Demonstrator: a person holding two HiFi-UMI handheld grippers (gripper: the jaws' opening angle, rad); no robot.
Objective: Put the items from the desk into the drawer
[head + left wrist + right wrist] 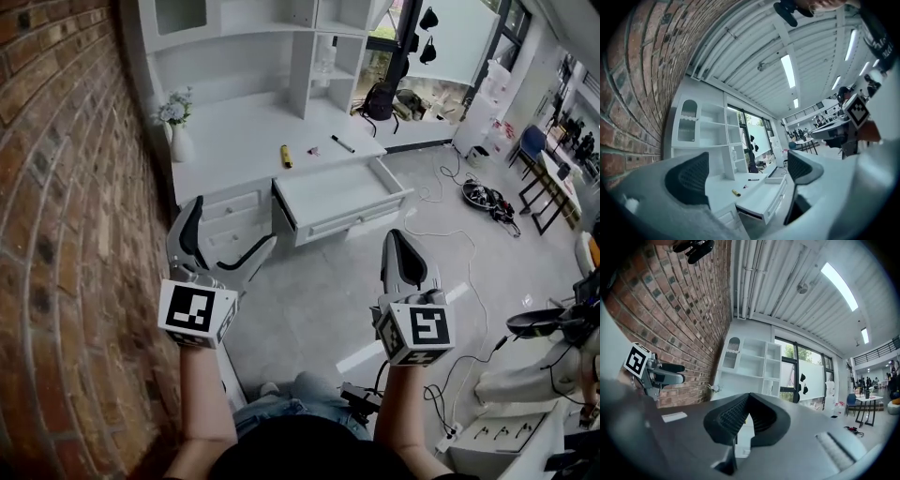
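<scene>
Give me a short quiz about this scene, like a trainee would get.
1. True or false: the drawer under the desk stands open.
2. Which has its jaws apart: A) left gripper, B) right gripper?
3. How many small items lie on the desk, not counting the flower vase?
Key: 1 true; 2 A; 3 three (yellow tube, small pink item, black pen).

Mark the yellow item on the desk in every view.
Head view: the yellow item lies upper centre on the desk, just behind the open drawer.
Left gripper view: low centre, on the desk, left of the drawer.
Right gripper view: not in it.
Shared landmark: the white shelf unit.
</scene>
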